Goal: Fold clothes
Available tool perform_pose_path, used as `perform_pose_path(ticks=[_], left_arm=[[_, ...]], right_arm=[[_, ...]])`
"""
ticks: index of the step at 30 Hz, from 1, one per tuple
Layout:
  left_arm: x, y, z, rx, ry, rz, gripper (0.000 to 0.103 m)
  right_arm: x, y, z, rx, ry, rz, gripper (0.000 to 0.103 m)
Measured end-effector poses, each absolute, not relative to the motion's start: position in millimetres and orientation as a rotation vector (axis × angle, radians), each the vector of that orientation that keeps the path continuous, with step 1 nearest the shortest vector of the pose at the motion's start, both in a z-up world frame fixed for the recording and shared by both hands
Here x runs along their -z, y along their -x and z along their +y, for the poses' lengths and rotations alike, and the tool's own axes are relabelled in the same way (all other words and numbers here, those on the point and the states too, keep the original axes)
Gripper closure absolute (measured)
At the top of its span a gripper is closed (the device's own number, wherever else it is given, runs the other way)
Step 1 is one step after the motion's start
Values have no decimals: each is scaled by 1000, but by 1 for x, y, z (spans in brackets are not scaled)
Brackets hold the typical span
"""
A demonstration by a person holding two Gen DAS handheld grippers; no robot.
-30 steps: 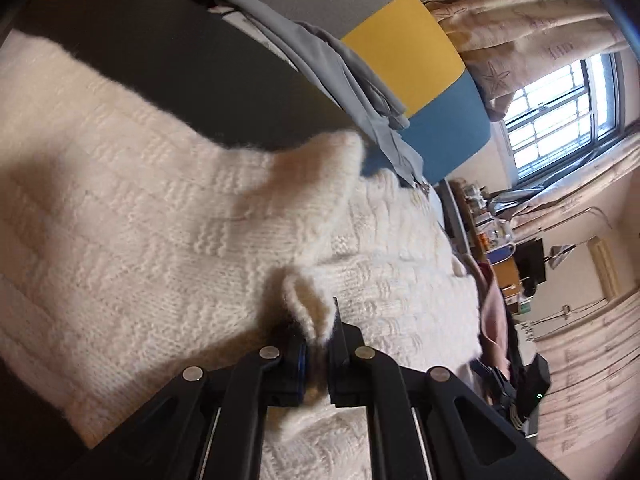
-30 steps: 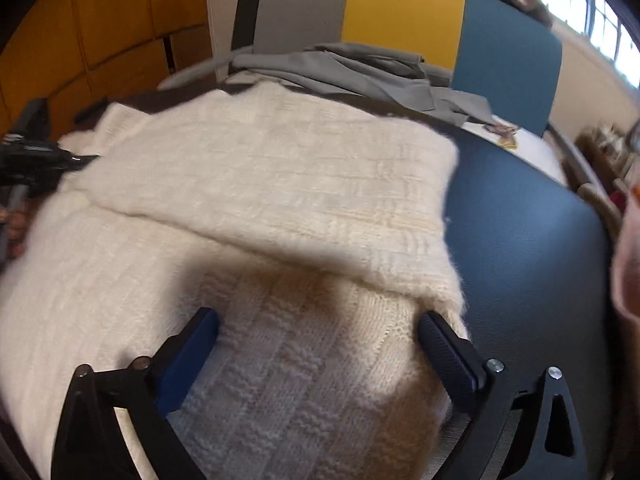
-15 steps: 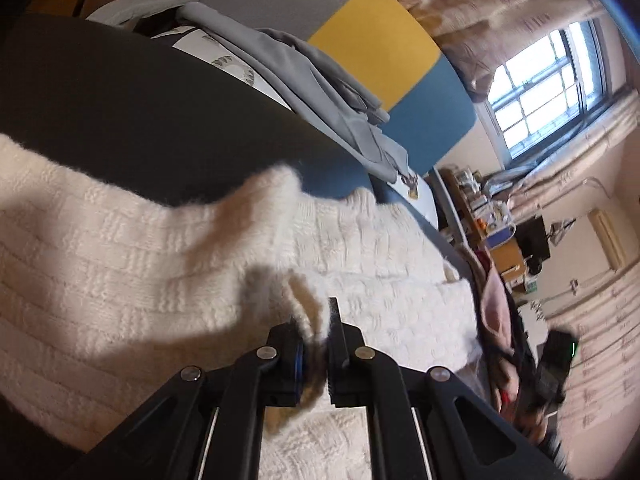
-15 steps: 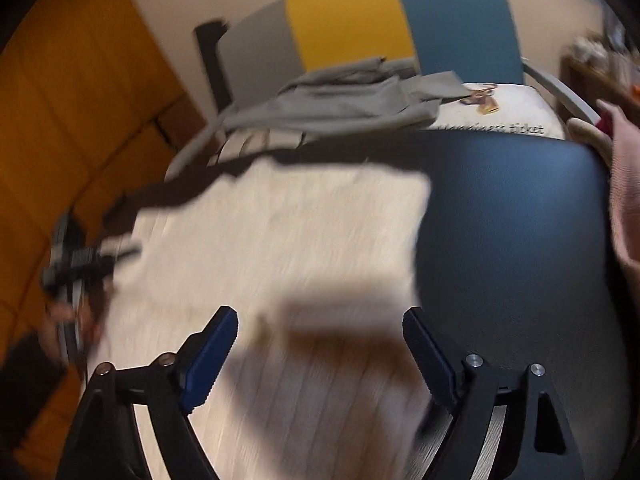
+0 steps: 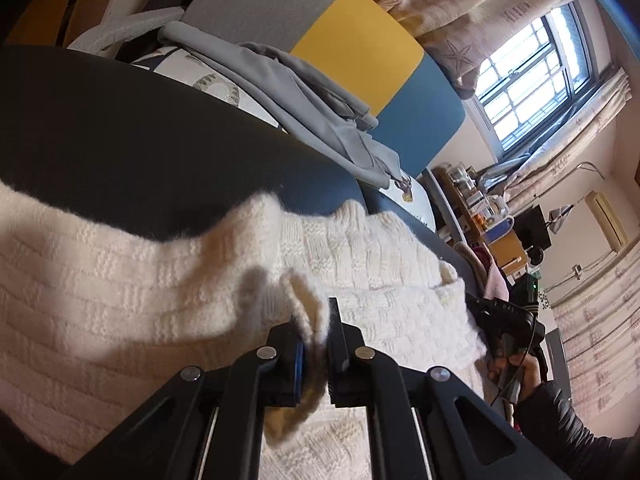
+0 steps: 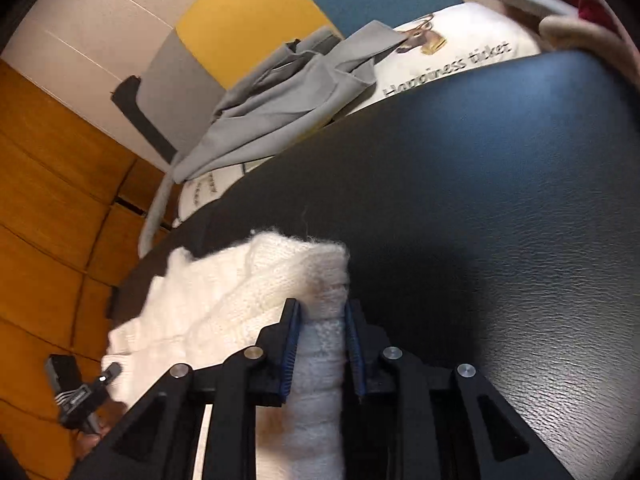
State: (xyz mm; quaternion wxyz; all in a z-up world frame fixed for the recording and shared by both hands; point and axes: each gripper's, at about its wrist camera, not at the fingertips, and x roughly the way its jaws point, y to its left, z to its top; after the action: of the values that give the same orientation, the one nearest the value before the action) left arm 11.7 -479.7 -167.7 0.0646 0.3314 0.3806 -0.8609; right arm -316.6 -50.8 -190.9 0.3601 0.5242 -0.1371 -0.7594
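Nearest the left wrist camera, the left gripper (image 5: 316, 320) is seen with its fingers pinching a raised corner of the white knitted sweater (image 5: 120, 292), as it was a second ago. Nearest the right wrist camera, a change is recorded: the right gripper (image 6: 320, 316), whose fingers were spread wide over the sweater half a second ago, is now closed on a thick edge of the sweater (image 6: 320, 280). Both grippers are therefore judged to hold the garment at two points, which suits lifting or carrying one part over another in a fold.

Beyond the fingers, the sweater is noted lying on the dark surface (image 6: 480, 200), already doubled over itself in the left view, with bare surface on its far side. It cannot be told which fold of the sequence this is.

Farther off, a grey garment (image 6: 280, 108) is observed draped over printed white fabric (image 6: 472, 56), apart from the sweater. Behind it, a grey, yellow and blue backrest (image 5: 360, 40) is recorded.
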Motion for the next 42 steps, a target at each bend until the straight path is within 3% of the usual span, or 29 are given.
perform_pose_path(ticks=[1,6,8,9,13,17,18,19,21,23,24,25,29,35,38,40,42], left_arm=[[167,-13,-481,2595,-982,1153,96],[160,-23,-482,2606,-906,1158,96],[162,-15,-481,2594,-933,1130,96],[163,-11,-480,2587,-948,1116,96],[166,6,-478,2558,-1005,1059,96],[176,5,-481,2503,-1024,1067,96],[178,4,-480,2499,-1033,1061,96],[179,3,-480,2496,-1042,1055,96],[183,0,-479,2488,-1059,1044,96],[185,-2,-480,2484,-1055,1057,96],[184,-1,-480,2489,-1049,1058,96],[182,-1,-480,2494,-1042,1058,96],[169,1,-478,2550,-985,1020,96],[181,26,-474,2518,-1107,848,91],[179,37,-472,2525,-1115,796,91],[179,40,-472,2534,-1124,789,91],[178,41,-473,2537,-1128,798,91]], right_arm=[[191,316,-52,1946,-1347,-361,90],[162,302,-46,2030,-1250,-341,92],[149,295,-42,2127,-1220,-240,95],[146,293,-42,2175,-1212,-177,103],[157,298,-44,2218,-1275,-91,103],[157,296,-44,2153,-1244,-192,100],[158,296,-45,2138,-1242,-218,88],[158,297,-45,2122,-1240,-244,59],[162,300,-50,2123,-1253,-255,19],[170,305,-59,2134,-1276,-242,23],[172,304,-65,2140,-1281,-195,51],[173,301,-73,2146,-1281,-126,93],[159,281,-94,2237,-1170,135,91],[172,280,-104,2350,-1174,303,91],[173,284,-99,2368,-1173,256,85],[164,282,-92,2394,-1160,228,72],[152,272,-86,2424,-1108,222,72]])
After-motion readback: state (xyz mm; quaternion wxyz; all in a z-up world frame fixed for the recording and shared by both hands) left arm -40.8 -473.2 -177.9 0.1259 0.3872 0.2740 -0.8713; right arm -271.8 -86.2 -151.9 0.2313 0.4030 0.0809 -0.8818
